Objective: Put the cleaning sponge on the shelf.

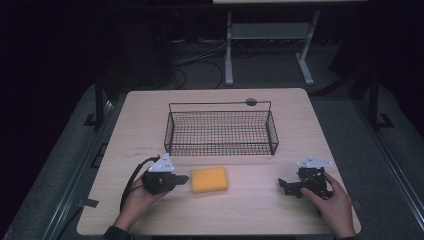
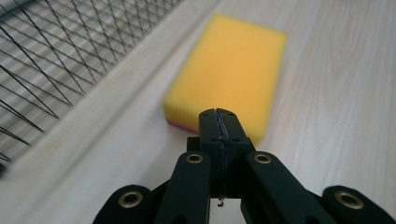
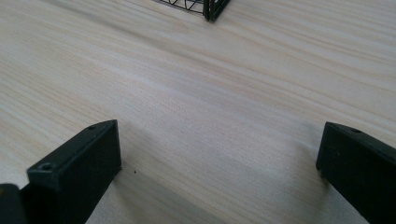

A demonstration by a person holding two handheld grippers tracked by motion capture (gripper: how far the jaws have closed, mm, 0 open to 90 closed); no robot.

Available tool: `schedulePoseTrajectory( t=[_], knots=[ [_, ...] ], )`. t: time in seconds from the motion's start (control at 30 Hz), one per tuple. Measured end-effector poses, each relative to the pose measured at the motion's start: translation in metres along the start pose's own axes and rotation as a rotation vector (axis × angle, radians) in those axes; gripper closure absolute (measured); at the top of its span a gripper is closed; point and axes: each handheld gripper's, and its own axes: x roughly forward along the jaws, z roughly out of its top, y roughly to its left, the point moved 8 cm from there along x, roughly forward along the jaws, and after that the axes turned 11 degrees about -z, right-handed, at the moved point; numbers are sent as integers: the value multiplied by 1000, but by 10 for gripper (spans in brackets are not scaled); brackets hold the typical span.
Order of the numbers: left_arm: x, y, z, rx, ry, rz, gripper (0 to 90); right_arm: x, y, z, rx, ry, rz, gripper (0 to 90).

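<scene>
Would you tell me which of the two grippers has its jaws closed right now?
The left gripper, pointing at the yellow sponge, has its jaws pressed together. The right gripper holds its jaws wide apart over bare table.

Looking down from above across the whole tabletop (image 1: 250, 210); riding low and close behind each pair of jaws, sharing the wire basket (image 1: 221, 131).

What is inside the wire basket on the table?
Through the mesh of the basket, the high view shows only light wood of the table; no object lies inside. The yellow sponge sits outside, in front of it. Nothing hides the basket floor.
</scene>
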Motion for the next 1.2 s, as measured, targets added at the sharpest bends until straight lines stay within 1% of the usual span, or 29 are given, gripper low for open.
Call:
schedulePoseTrajectory(
  t=[0.13,0.3,0.4,0.43,0.53,0.7,0.8,1.1,1.2],
  knots=[
    [5,10,10,7,-12,10,898,0,0,0,-1,-1,0,0],
    [16,23,19,14,-3,21,898,0,0,0,-1,0,0,0],
    [22,31,21,19,14,35,897,0,0,0,-1,0,0,0],
    [24,33,21,14,16,37,897,0,0,0,0,0,0,0],
    [29,37,20,5,24,30,898,0,0,0,-2,-1,0,0],
    [31,36,17,1,35,20,898,0,0,0,-1,0,0,0],
    [32,34,15,1,47,4,898,0,0,0,-1,-1,0,0],
    [36,21,14,-4,48,-32,897,0,0,0,-1,0,0,0],
    [36,16,14,3,55,-41,897,0,0,0,-1,-1,0,0]
  ],
)
